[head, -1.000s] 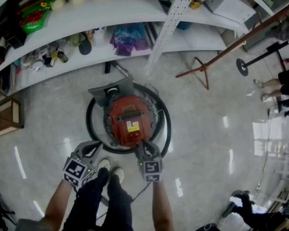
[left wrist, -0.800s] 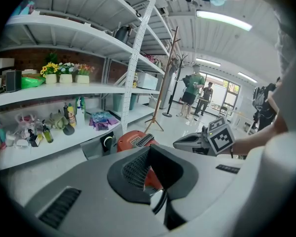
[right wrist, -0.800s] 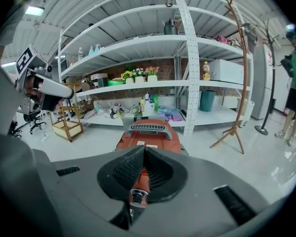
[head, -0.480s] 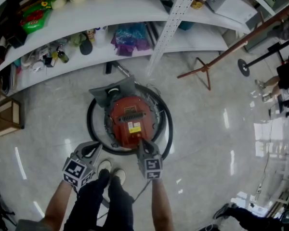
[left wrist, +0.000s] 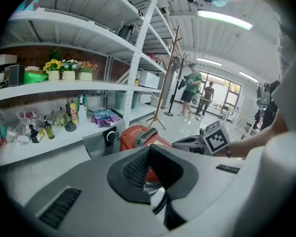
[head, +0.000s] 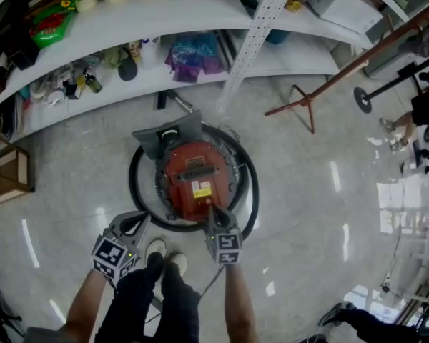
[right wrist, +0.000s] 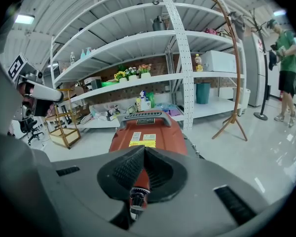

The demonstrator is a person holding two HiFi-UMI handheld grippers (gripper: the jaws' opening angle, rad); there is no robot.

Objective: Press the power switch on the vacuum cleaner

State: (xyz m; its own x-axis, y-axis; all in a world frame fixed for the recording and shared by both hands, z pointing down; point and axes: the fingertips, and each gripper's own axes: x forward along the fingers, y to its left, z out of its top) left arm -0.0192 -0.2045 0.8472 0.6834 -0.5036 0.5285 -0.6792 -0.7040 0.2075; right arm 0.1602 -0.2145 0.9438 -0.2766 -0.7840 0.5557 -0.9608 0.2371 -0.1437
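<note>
Right claw point(head: 212, 211) crept toward vacuum cleaner point(head: 194, 176).

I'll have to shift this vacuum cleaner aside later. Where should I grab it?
Take the grey carry handle across the top of the red vacuum cleaner, coming straight down from above. It appears to be a raised crosswise bar, so the jaws can straddle it front to back; the domed body looks too wide.
</note>
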